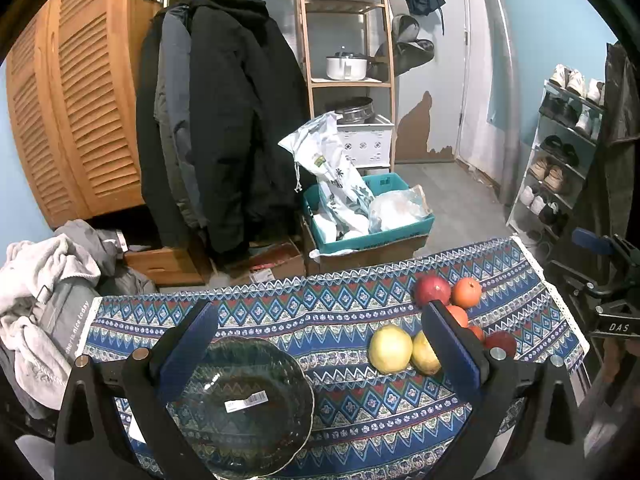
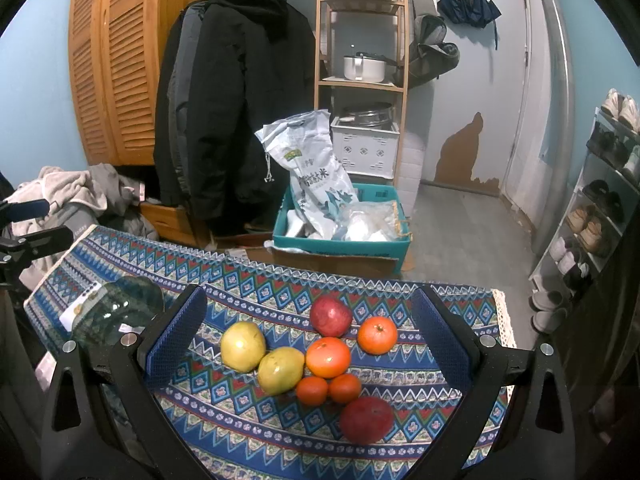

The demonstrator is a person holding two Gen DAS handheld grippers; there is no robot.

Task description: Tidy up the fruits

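Note:
A patterned blue cloth [image 1: 352,400] covers the table. A clear glass bowl [image 1: 244,404] sits empty on its left; it also shows in the right wrist view [image 2: 116,312]. My left gripper [image 1: 320,340] is open above the bowl's far side. A cluster of fruit lies on the right: two yellow pears [image 2: 243,346] [image 2: 280,370], two red apples [image 2: 331,316] [image 2: 366,420] and several oranges [image 2: 328,357]. My right gripper [image 2: 308,328] is open and empty, with the fruit between its fingers. The pears [image 1: 390,349] also show in the left wrist view.
Behind the table stand a teal crate [image 2: 340,236] with bags on cardboard boxes, hanging black coats [image 2: 236,100], a wooden shelf [image 2: 360,84] and a shoe rack [image 2: 600,200] at right. A pile of clothes [image 1: 44,304] lies left.

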